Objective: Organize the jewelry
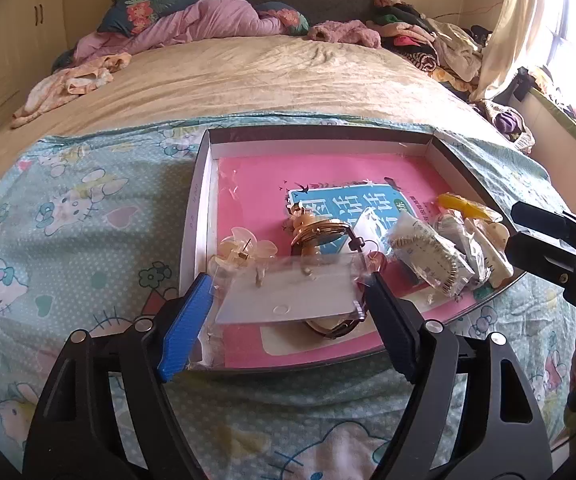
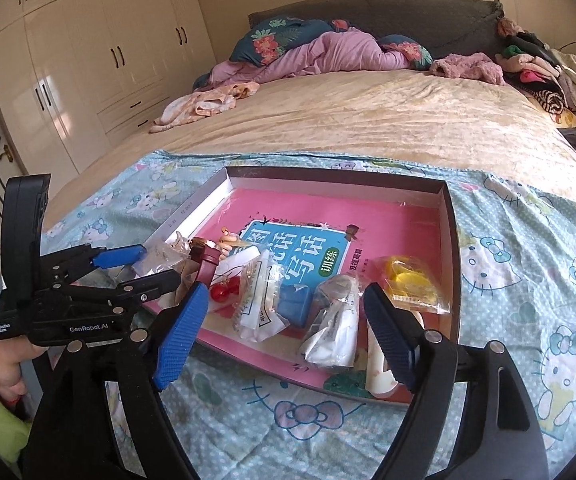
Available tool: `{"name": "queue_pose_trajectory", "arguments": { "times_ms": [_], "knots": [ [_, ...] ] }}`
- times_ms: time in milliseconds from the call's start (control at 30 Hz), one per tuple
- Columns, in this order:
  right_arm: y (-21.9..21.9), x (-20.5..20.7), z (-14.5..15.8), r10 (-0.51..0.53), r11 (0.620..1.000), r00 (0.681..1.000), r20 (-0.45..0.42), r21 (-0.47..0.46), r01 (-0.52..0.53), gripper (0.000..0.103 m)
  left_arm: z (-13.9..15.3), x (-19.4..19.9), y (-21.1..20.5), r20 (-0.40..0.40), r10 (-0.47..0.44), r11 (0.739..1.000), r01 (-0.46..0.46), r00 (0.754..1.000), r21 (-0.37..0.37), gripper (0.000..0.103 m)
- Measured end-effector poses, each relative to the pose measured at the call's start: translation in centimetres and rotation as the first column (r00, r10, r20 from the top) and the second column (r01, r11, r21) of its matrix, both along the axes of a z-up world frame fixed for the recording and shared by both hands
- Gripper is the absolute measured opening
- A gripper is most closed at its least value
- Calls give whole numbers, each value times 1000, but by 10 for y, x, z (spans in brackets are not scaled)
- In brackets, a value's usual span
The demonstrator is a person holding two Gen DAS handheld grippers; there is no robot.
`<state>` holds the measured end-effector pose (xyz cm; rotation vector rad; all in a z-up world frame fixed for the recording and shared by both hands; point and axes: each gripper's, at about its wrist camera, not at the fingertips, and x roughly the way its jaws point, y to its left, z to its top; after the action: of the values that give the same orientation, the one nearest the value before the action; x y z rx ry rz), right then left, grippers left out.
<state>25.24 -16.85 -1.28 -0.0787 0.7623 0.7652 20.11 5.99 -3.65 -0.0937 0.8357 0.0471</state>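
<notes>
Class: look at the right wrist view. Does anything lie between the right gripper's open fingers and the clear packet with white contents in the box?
Nothing visible does. The right gripper is open, and the packet lies between its fingers, uncovered.

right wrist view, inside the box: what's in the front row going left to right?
Red beads → clear packet with the white card → blue block → crumpled clear bag with white contents → cream hair clip → yellow item in its clear bag, all in the box.
</notes>
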Motion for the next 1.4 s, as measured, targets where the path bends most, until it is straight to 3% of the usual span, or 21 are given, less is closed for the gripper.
{"name": "queue_pose_trajectory", "arguments": {
  "times_ms": [300,500,600,633,667,1133,1400],
  "knots": [
    [-8,-14,16,-5,1000,1000,26,0,5,79,23,-13,-4,33,2,1000,-2,999,0,78],
    [-15,-29,30,-8,1000,999,52,11,7,80,39,-27,-8,63,4,1000,-4,998,3,93],
    [-19,-38,37,-12,1000,998,65,20,11,80,46,-35,-11,77,5,1000,-5,997,3,93],
    [-20,-42,39,-19,1000,997,73,19,17,94,48,-38,-11,82,6,1000,-7,997,4,93],
    [-22,-47,40,-27,999,996,89,22,26,99,50,-42,-12,87,9,1000,-10,996,6,93],
    [-52,-105,38,-75,996,988,136,49,69,99,54,-109,-27,161,14,1000,-15,987,5,93],
    [-67,-128,16,-126,991,988,91,52,122,99,48,-142,-35,184,5,1000,-5,983,-3,93]
  ]
}}
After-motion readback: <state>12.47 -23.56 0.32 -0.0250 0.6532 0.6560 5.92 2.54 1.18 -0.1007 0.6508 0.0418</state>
